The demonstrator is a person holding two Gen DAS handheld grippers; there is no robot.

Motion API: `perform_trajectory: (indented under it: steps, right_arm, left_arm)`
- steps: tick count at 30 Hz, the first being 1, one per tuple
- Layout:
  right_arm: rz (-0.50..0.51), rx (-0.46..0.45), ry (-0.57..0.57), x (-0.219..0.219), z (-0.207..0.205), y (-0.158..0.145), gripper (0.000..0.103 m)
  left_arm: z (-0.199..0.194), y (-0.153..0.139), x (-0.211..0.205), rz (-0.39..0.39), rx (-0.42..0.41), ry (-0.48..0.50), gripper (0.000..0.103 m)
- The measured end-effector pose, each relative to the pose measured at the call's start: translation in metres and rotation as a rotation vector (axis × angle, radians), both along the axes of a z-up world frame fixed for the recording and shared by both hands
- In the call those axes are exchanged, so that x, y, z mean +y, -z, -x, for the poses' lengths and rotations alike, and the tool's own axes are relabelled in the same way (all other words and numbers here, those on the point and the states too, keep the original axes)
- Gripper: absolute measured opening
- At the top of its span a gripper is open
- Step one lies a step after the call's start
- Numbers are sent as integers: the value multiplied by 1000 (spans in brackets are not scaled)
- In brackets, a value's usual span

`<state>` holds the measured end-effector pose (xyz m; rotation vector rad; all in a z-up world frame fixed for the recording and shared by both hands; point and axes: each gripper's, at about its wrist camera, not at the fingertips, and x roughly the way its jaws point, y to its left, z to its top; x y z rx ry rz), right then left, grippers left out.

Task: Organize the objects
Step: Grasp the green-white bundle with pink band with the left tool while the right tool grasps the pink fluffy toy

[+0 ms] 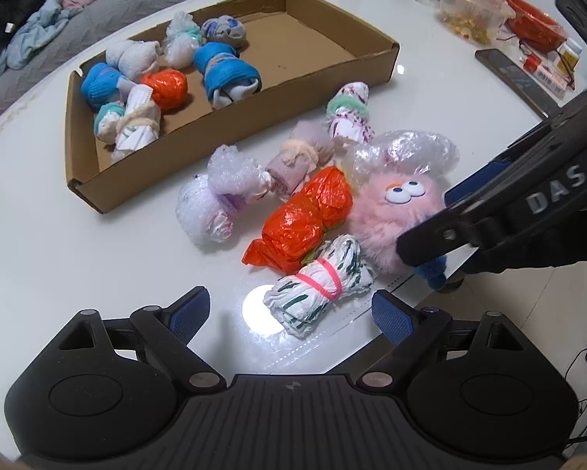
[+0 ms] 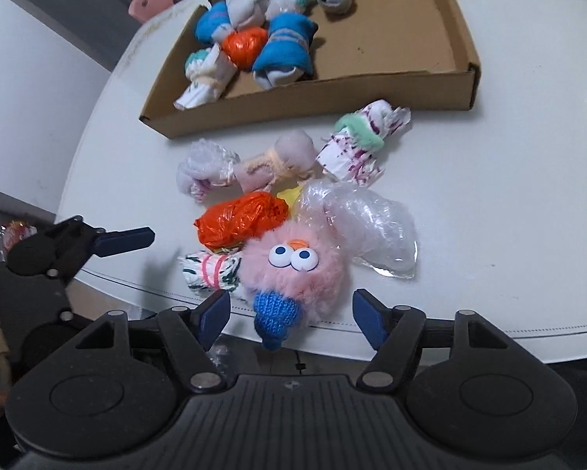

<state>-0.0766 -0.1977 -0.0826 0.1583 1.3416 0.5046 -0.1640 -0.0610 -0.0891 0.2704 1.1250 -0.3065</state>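
both grippers stand with jaws spread and nothing between the pads. my right gripper (image 2: 291, 315) brackets the near end of the pink furry toy (image 2: 299, 262), whose blue knitted part (image 2: 275, 315) overhangs the white table (image 2: 489, 196) edge; i cannot tell if a pad touches the fur. my left gripper (image 1: 291, 313) sits just before the white-and-green bundle tied with a pink band (image 1: 320, 286). touching that bundle lies the orange plastic roll (image 1: 305, 221), with a clear plastic bag (image 2: 360, 223) behind the toy. farther back rest three more wrapped bundles on the table, then the cardboard tray (image 1: 230, 149) holding several rolled socks and a small orange ball (image 1: 164, 88).
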Motion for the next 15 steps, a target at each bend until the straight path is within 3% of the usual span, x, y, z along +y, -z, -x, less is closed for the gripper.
perform_trajectory:
  steps: [3, 9, 11, 15]
  right_arm:
    - [25, 2, -17, 12, -5, 8, 64]
    - [82, -29, -44, 20, -7, 15, 39]
    - [82, -32, -36, 13, -5, 15, 34]
    - [83, -42, -32, 8, -4, 13, 33]
  left_arm:
    - [0, 4, 0, -2, 17, 2, 93]
    - [-1, 7, 1, 37, 31, -23, 94]
    - [-3, 8, 3, 71, 39, -66, 95]
    - [-4, 13, 11, 137, 60, -223, 96]
